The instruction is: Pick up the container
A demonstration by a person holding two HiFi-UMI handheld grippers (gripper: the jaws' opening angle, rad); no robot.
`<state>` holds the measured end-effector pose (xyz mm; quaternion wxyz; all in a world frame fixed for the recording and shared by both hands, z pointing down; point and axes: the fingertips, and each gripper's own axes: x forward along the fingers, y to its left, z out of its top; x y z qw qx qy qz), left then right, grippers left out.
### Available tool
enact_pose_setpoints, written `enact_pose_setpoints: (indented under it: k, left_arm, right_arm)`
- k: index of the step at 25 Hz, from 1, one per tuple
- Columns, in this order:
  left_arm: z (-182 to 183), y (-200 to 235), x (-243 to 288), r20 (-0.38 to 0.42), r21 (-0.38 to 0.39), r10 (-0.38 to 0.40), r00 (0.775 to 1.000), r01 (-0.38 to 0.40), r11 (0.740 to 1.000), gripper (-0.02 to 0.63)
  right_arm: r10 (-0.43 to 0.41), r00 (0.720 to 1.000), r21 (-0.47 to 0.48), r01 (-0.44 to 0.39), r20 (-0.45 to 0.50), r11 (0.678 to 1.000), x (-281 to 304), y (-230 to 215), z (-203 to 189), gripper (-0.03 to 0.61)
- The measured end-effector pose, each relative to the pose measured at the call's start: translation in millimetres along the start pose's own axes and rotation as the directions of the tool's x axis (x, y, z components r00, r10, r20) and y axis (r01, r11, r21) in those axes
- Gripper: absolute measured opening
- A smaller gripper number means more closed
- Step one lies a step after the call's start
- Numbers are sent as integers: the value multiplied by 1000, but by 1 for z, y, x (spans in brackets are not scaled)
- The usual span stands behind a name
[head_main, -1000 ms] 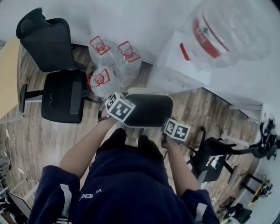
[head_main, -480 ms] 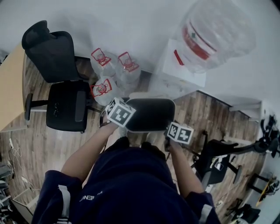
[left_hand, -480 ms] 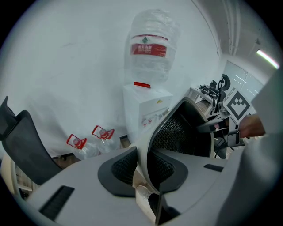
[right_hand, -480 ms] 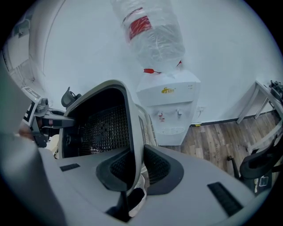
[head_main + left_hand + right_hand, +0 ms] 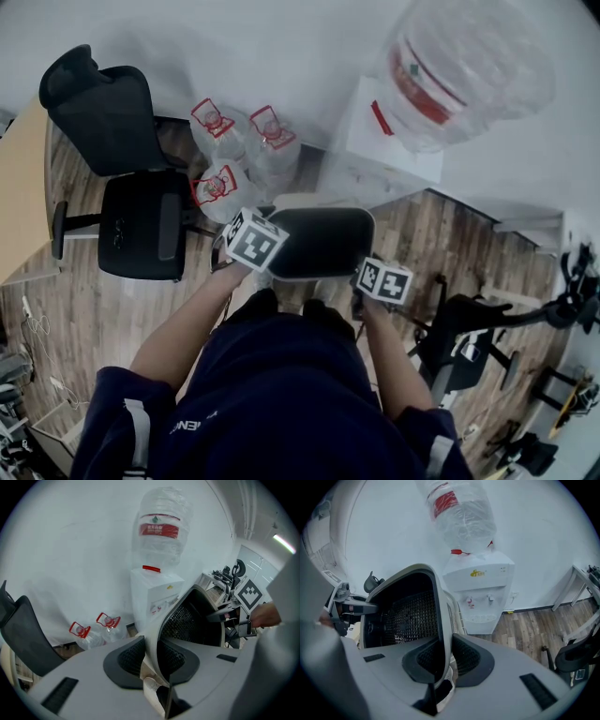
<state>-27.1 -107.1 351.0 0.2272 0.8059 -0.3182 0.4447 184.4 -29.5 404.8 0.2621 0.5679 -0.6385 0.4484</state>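
The container [image 5: 323, 242] is a dark bin with a light rim and a mesh-patterned inside, held off the floor in front of the person. My left gripper [image 5: 265, 246] is shut on its left rim. In the left gripper view the rim wall [image 5: 157, 634] runs between the two dark pads [image 5: 126, 660]. My right gripper [image 5: 362, 272] is shut on the opposite rim. The right gripper view shows that rim [image 5: 440, 620] clamped between the pads [image 5: 468, 660], with the bin's open inside [image 5: 403, 616] to the left.
A white water dispenser [image 5: 384, 141] with a large bottle [image 5: 464, 56] stands against the wall ahead. Three red-capped water bottles [image 5: 234, 141] sit on the wooden floor beside a black office chair [image 5: 122, 169]. A desk edge [image 5: 19, 187] is at the left, exercise gear [image 5: 478, 328] at the right.
The head view has shifted slightly. Both grippers keep their hold on the container's rims, and it stays in about the same place between them.
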Motion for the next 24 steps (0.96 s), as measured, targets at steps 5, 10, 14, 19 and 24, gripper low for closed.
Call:
enact_pose_setpoints:
  k: [5, 10, 14, 19, 24]
  left_arm:
    - [-4, 2, 8, -22, -18, -6, 1000, 6, 1000, 92]
    - [-2, 3, 15, -21, -22, -15, 1000, 14, 1000, 92]
    - [2, 5, 18, -14, -21, -14, 1000, 14, 1000, 92]
    - [-3, 6, 24, -34, -36, -12, 999, 11, 999, 92]
    - [4, 4, 27, -23, -26, -26, 999, 25, 999, 92]
  right_arm:
    - [1, 1000, 0, -1, -7, 1000, 8, -4, 1, 58]
    - [-2, 1000, 2, 2, -21, 1000, 11, -7, 2, 58]
    - [-2, 1000, -1, 2, -23, 1000, 14, -9, 4, 58]
    - [-7, 1000, 0, 7, -25, 1000, 17, -11, 5, 58]
    - [-9, 1000, 0, 9, -23, 1000, 17, -15, 8, 58]
